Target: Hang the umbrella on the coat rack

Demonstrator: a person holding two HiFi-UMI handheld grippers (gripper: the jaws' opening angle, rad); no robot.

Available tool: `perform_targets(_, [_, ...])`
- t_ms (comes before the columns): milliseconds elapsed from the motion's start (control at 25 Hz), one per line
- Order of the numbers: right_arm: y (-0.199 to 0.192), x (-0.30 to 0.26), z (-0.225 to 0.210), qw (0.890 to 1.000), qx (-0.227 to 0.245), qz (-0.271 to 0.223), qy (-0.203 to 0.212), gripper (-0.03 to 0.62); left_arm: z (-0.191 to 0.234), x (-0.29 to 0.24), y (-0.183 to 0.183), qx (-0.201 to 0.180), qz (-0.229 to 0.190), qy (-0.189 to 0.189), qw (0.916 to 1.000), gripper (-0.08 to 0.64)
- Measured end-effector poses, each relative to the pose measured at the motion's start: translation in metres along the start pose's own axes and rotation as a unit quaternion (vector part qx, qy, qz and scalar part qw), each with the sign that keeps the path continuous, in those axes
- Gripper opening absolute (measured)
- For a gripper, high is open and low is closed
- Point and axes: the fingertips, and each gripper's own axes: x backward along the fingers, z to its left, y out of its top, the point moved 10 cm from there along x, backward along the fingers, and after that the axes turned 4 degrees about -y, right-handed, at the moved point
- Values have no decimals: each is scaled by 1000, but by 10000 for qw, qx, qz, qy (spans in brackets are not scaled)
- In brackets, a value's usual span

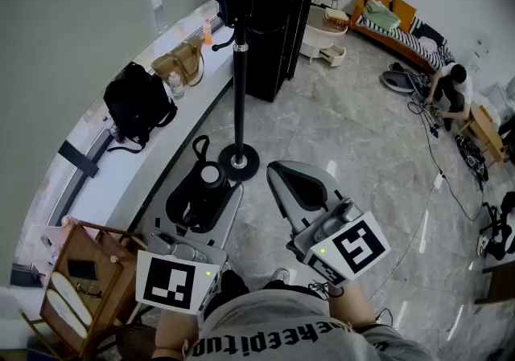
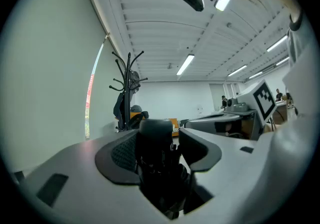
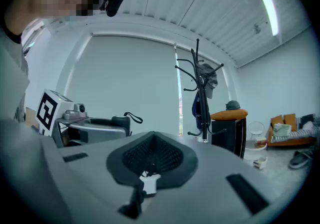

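A black folded umbrella [image 1: 203, 190] stands between the jaws of my left gripper [image 1: 201, 194], its round handle cap up and its wrist strap looping out ahead. In the left gripper view the umbrella [image 2: 159, 168] fills the gap between the two pads, and the left gripper [image 2: 159, 140] is shut on it. My right gripper [image 1: 299, 184] hovers beside it on the right, shut and holding nothing; its pads [image 3: 150, 153] meet in the right gripper view. The black coat rack [image 1: 240, 86] rises from a round base just beyond both grippers, with a dark garment hung at its top [image 3: 200, 88].
A black backpack [image 1: 138, 102] and a tan bag [image 1: 181, 62] rest on the window ledge at left. A black cabinet [image 1: 273, 30] stands behind the rack. A wooden shelf [image 1: 80, 279] is at lower left. A person [image 1: 447, 86] crouches among cables far right.
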Motion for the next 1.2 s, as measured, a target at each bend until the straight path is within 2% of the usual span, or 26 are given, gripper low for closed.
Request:
perform_targets(360, [0, -7, 14, 9999, 16, 53, -93, 11, 13, 9, 1, -21, -38, -104, 9999, 253])
perform_targets(1000, [-6, -56, 47, 9994, -46, -68, -332, 11, 74, 18, -5, -142, -51, -368, 9992, 253])
perform_targets(1200, [-10, -61, 46, 9987, -94, -42, -490, 11, 85, 12, -10, -64, -83, -489, 9988, 253])
